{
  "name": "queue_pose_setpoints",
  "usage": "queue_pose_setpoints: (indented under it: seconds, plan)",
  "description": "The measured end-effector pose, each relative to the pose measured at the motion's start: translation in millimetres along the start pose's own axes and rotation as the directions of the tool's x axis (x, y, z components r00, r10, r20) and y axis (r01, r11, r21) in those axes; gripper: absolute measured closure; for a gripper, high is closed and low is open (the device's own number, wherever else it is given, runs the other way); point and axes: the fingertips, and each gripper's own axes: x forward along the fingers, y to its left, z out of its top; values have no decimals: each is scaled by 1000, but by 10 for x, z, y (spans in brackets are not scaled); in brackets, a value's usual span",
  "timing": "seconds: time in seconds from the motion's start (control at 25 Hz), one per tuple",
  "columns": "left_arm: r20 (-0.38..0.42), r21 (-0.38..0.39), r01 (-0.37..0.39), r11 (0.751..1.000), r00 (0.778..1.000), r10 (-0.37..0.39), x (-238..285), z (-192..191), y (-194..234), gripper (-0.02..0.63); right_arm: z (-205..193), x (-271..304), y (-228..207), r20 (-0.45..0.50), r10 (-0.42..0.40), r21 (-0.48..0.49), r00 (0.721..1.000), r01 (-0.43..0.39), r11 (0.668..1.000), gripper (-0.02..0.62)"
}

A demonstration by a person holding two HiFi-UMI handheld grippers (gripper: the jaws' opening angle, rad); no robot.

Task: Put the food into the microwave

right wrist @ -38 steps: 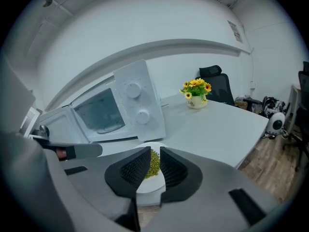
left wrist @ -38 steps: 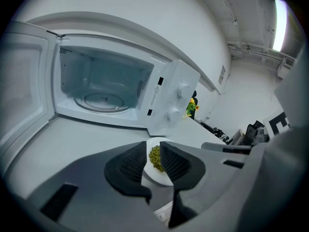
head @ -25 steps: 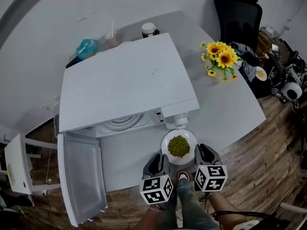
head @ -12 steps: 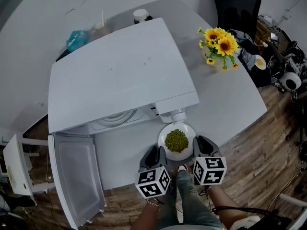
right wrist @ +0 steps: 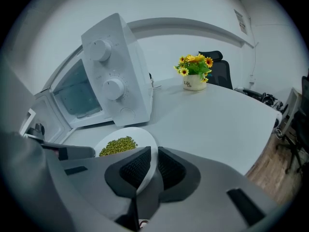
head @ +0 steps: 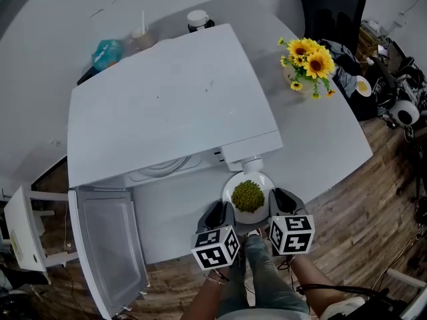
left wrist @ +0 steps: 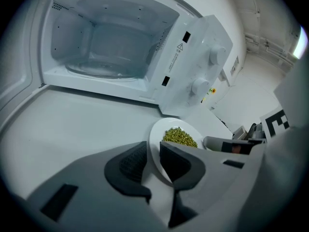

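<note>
A white plate (head: 248,182) piled with green peas (head: 248,195) sits just in front of the white microwave's (head: 167,99) control panel. My left gripper (head: 224,212) is shut on the plate's left rim (left wrist: 155,134), and my right gripper (head: 276,204) is shut on its right rim (right wrist: 145,139). In the left gripper view, the left gripper (left wrist: 153,156) faces the empty microwave cavity (left wrist: 111,42), up and to the left of the peas (left wrist: 179,137). The right gripper (right wrist: 153,163) looks toward the two knobs (right wrist: 113,88). Whether the plate rests on the table is not clear.
The microwave door (head: 110,245) hangs open toward the table's front left. A pot of sunflowers (head: 308,65) stands on the white table (head: 320,139) at the right. Cups and a bottle (head: 197,20) stand behind the microwave. A black chair (head: 330,12) is beyond the table.
The head view has shifted a little. Both grippers keep their hold on the plate, which stays just in front of the control panel with hardly any movement.
</note>
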Motion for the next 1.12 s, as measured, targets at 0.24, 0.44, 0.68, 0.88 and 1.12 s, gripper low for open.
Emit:
queue_pose_setpoints:
  seconds: [0.24,0.44,0.68,0.88,1.12]
  plan:
    - [-8,1,-3,1000,1000,3,21,5,-25,528,0,-3,-1,2,-7,-1,1000,7,1000,548]
    - [-2,5,-3,1000,1000,3,29,14,-34,528,2,-1,-1,13,-9,4,1000,9,1000,548]
    - [14,-15,14,1000,1000,-14,6,9,-37,528,-13,-12,-9,26,-6,32,1000,5,999,549]
    - [24,-35,21,999,1000,-20,-26,-11,-32,529,-27,-52,2,46,-3,54,999,0,999,549]
    - [20,-65,17,998,1000,-15,-115,-104,15,528,-63,-106,66,49,16,65,999,-20,998,551]
